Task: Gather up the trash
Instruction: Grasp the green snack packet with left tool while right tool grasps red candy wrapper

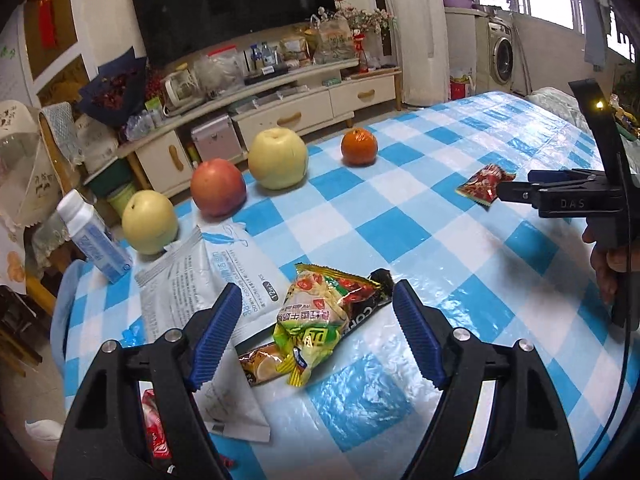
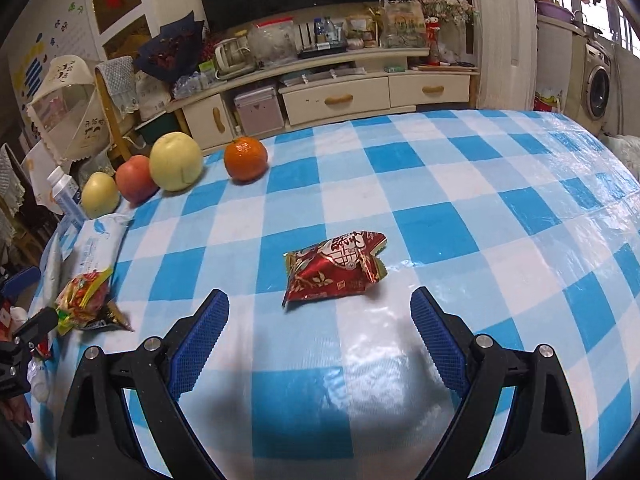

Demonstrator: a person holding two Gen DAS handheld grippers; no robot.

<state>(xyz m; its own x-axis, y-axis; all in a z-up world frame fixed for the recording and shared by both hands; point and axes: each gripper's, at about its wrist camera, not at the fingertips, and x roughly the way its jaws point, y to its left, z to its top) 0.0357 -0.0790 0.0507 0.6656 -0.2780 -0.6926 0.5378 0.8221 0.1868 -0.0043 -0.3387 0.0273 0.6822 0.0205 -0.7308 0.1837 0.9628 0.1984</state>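
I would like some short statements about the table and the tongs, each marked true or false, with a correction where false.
1. The left tongs are open, with the yellow-green snack wrapper between the pads. True.
2. The right tongs grip the red wrapper. False: they are open, and the wrapper lies just ahead of them on the checked tablecloth.
3. Four fruits stand in a row near the table's far edge. True.
4. The orange lies beside the red wrapper. False: it is far from it, near the edge.
5. The white bottle lies flat. False: it stands tilted.

Black tongs (image 1: 318,330), blue ribbed pads (image 1: 216,340)
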